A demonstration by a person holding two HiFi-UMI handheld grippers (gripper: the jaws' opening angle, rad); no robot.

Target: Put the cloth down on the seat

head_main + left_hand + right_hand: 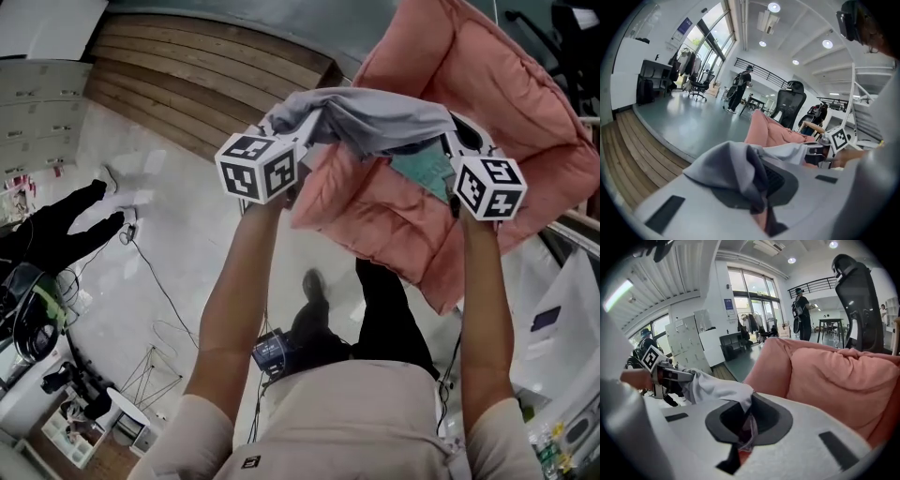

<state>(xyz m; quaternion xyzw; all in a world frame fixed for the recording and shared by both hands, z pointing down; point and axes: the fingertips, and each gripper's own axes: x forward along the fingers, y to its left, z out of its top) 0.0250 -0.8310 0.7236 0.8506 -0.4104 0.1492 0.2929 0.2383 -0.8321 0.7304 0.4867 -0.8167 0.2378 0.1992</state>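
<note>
A grey cloth (pixel 375 114) hangs stretched between my two grippers, just above a pink cushioned seat (pixel 487 84). My left gripper (pixel 298 133) is shut on the cloth's left end. The right gripper (pixel 448 142) is shut on its right end. In the left gripper view the cloth (pixel 731 164) bunches out of the closed jaws of the left gripper (pixel 761 199), with the pink seat (pixel 768 131) beyond. In the right gripper view a corner of the cloth (pixel 712 385) runs into the closed jaws of the right gripper (pixel 745 433), close to the seat's cushion (pixel 834 376).
A black office chair (pixel 855 301) stands behind the seat. Wooden floorboards (pixel 187 84) run along the left side, and cables (pixel 155 281) trail over the pale floor. A person in black (pixel 56 225) is at the left. My own legs and shoe (pixel 314 286) are below.
</note>
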